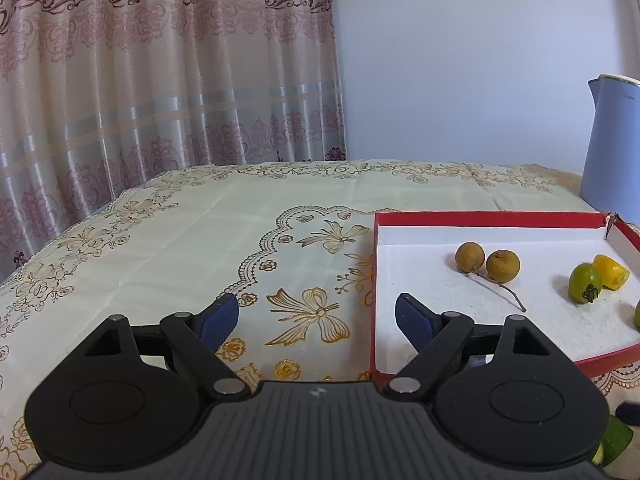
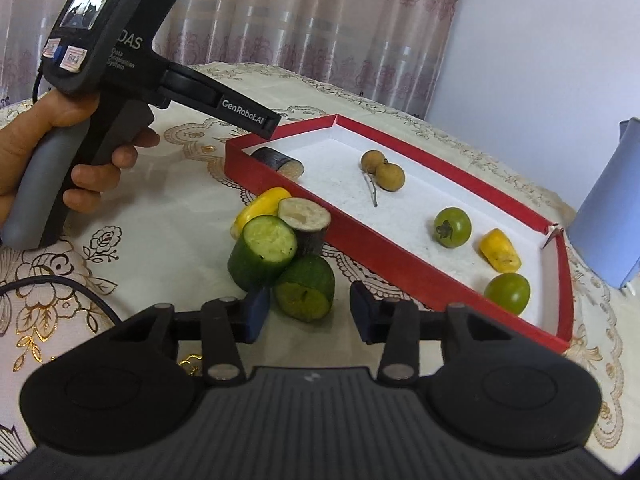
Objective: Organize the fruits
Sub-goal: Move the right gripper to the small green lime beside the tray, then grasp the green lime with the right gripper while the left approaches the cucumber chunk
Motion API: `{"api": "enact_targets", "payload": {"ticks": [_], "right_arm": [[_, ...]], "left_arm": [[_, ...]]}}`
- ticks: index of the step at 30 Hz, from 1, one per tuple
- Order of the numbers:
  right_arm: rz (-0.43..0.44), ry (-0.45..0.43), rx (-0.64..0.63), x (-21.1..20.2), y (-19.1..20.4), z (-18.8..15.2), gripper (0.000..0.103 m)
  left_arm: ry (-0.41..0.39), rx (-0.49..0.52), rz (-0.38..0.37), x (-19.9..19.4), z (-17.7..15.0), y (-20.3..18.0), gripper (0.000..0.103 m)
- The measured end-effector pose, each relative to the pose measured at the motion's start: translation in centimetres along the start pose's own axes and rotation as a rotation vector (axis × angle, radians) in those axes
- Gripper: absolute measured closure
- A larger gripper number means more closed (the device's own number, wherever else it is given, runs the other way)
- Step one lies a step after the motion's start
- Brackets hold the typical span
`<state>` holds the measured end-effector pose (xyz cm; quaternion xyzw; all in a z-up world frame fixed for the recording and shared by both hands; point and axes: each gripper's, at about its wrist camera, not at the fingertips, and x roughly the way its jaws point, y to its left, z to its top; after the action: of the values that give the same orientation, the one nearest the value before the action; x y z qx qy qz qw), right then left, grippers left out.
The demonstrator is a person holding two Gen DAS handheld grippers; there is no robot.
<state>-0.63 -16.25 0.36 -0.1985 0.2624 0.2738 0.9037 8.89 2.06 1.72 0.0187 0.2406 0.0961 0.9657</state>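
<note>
Hovering over the embroidered tablecloth (image 1: 200, 232), the left gripper (image 1: 317, 316) holds its blue-padded tongs wide apart with nothing between them, its right finger (image 1: 414, 320) reaching over the near corner of the red tray (image 1: 480, 216). Inside that white-lined tray lie two brown longans (image 1: 487, 263) joined on a thin twig, a green tomato (image 1: 585, 282) touching a yellow pepper piece (image 1: 611, 272), and, seen from the right wrist view, a second green tomato (image 2: 507, 293) near the tray's near wall and a dark eggplant slice (image 2: 280, 162) at its far left corner.

The right gripper (image 2: 306, 312) also stands apart and empty, low over the cloth just before a small heap outside the tray: two cucumber chunks (image 2: 264, 254) (one leaning on the other, cut faces showing), an eggplant chunk (image 2: 306, 224) resting against the tray's outer wall, and another yellow pepper piece (image 2: 260, 210) behind them. The person's left hand (image 2: 52, 152) grips the handle of the other tool at upper left. A pale blue kettle (image 1: 612, 144) stands beyond the tray's far right corner.
</note>
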Motion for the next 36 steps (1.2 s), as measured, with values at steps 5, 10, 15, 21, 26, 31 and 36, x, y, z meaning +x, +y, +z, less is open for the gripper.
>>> {"api": "enact_targets", "payload": {"ticks": [5,10,15,21,26,31,36], "right_arm": [[-0.059,0.002,0.056,-0.4,0.0,-0.3,0.073],[-0.159,-0.043,0.264,-2.3,-2.7,-2.0,0.073],[-0.156,-0.060,0.356,-2.6,-4.2,-2.9,0.073],[-0.139,-0.079,0.388,-2.8,-4.7,-3.1,0.073],[-0.131,-0.082,0.392,-2.9,-4.7,-3.2,0.072],[-0.119,-0.087,0.421,-3.0,-5.3,-3.4,0.072],[-0.116,-0.088,0.425,-2.9,-5.4,-3.4,0.072]], "left_arm": [[-0.002,-0.019,0.000,-0.1,0.1,0.3,0.017],[-0.007,-0.007,-0.144,-3.3,-1.0,0.8,0.017],[-0.059,0.172,-0.190,-8.2,-4.2,-2.4,0.017],[-0.134,0.360,-0.245,-11.4,-5.8,-6.8,0.017],[-0.136,0.443,-0.294,-10.7,-5.8,-8.5,0.017],[-0.033,0.456,-0.378,-9.3,-5.5,-8.8,0.048],[0.042,0.418,-0.430,-7.8,-5.1,-7.7,0.064]]}}
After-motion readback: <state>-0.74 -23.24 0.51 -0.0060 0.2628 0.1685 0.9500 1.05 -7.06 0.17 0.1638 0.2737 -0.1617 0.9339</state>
